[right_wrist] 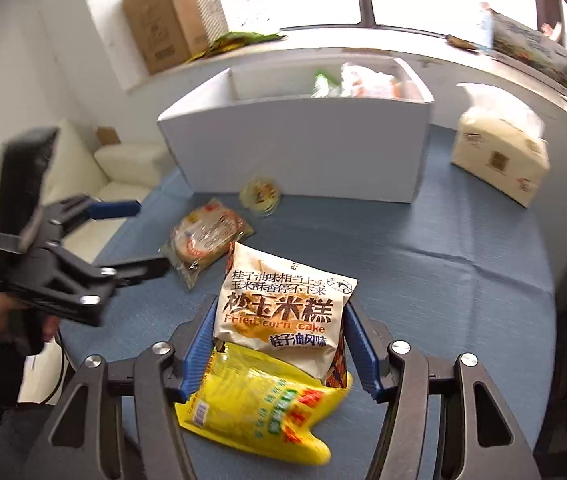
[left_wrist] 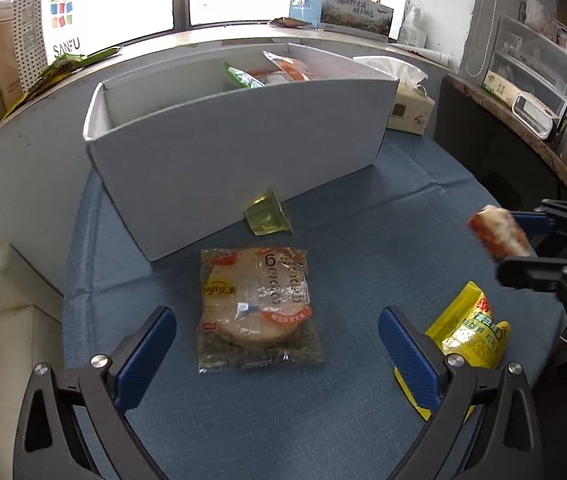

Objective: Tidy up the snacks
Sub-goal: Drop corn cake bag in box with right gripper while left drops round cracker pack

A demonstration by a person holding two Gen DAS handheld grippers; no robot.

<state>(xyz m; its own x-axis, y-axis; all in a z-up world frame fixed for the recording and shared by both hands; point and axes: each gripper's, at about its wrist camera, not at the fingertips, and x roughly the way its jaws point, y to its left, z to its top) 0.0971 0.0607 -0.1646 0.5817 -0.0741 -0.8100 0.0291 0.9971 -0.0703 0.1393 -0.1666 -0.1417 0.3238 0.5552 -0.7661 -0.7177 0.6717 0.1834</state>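
Observation:
My right gripper (right_wrist: 281, 309) is shut on a white fried corn cake packet (right_wrist: 283, 308), held off the blue tablecloth. Under it lies a yellow snack bag (right_wrist: 259, 404). In the left wrist view the same held packet (left_wrist: 497, 232) hangs at the right edge, above the yellow bag (left_wrist: 469, 330). My left gripper (left_wrist: 276, 316) stands open over a clear packet with a round cake (left_wrist: 255, 304), not touching it. A yellowish jelly cup (left_wrist: 267, 216) lies on its side against the white box (left_wrist: 235, 152). Several snack packets (left_wrist: 279, 72) sit in the box's right part.
A tissue box (right_wrist: 499, 160) stands right of the white box. A cream sofa (left_wrist: 3, 320) borders the table on the left. Cardboard boxes (right_wrist: 155, 20), a paper bag and packets line the window ledge behind. Shelving with clutter (left_wrist: 531, 76) is at the right.

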